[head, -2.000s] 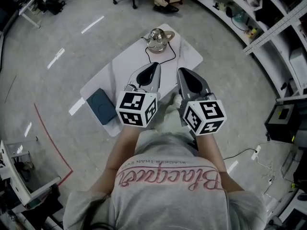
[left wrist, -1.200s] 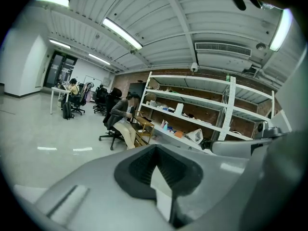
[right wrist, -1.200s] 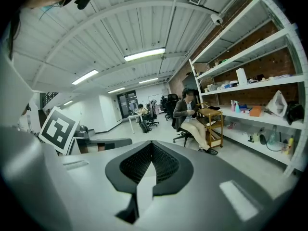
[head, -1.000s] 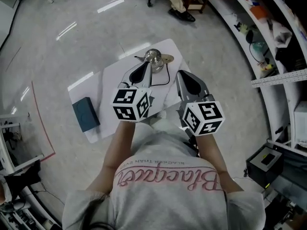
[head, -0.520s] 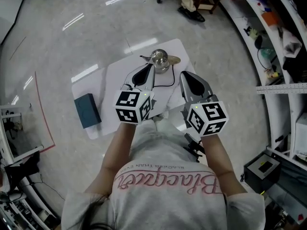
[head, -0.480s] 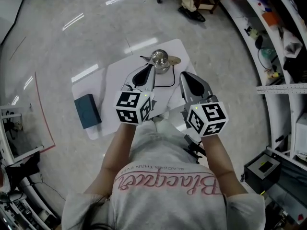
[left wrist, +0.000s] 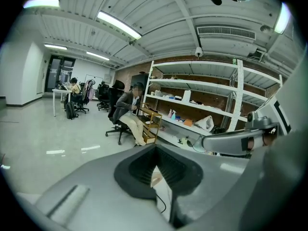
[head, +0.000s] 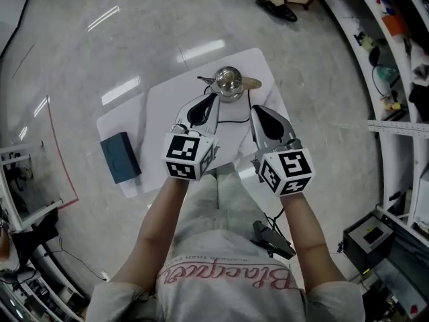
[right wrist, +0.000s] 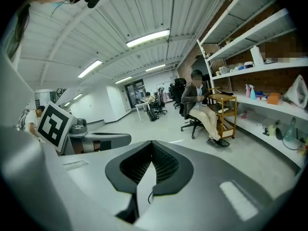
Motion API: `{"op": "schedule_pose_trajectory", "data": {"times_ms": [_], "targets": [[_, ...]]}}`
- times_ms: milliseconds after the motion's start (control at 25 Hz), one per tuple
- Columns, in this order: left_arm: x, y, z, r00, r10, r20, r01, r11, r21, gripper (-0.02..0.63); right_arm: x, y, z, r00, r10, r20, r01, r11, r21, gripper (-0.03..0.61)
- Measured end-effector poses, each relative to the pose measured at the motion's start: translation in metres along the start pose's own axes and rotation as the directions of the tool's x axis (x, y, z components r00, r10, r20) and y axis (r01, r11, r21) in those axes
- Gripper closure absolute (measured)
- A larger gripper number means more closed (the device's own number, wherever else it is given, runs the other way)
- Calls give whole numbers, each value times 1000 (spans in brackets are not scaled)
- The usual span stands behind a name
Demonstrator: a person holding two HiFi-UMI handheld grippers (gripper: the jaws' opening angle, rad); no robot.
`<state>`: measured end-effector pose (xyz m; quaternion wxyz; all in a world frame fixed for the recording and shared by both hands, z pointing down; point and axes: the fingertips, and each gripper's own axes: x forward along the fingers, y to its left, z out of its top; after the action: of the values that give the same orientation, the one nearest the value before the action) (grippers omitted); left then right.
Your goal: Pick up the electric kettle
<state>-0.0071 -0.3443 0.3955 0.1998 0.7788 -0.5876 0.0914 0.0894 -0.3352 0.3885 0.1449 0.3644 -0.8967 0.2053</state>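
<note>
Steel electric kettle (head: pixel 228 82) sits upper centre of the head view, at the far end of a white table (head: pixel 154 113). Its black cord (head: pixel 234 121) trails toward us. We note the left gripper (head: pixel 213 97) near it and the right gripper (head: pixel 255 110) beside, the jaws of both together on nothing. A teal box (head: pixel 120 156) lies at left.

Glossy grey floor (head: pixel 80 59) with light glare at upper left and a red line (head: pixel 57 156) near the left edge. White low table (head: pixel 134 119) at centre, cluttered shelving (head: pixel 402 25) along the right edge. Ceiling strip lights (left wrist: pixel 118 24) at upper left in the left gripper view.
</note>
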Motion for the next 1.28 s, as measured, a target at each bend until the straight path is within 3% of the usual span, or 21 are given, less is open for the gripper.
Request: {"op": "schedule_pose_trajectory", "data": {"times_ms": [360, 880, 1120, 1280], "targets": [[43, 27, -55, 998, -23, -62, 20, 999, -36, 607, 41, -39, -65, 997, -75, -33, 77, 996, 54, 557], [92, 72, -136, 997, -23, -77, 18, 998, -59, 607, 98, -92, -140, 982, -180, -47, 184, 980, 76, 557], [110, 96, -181, 996, -15, -90, 9, 998, -68, 607, 117, -124, -173, 964, -263, -35, 264, 963, 59, 557], [125, 122, -205, 993, 20, -116, -31, 995, -97, 607, 138, -148, -199, 949, -303, -83, 308, 949, 61, 557]]}}
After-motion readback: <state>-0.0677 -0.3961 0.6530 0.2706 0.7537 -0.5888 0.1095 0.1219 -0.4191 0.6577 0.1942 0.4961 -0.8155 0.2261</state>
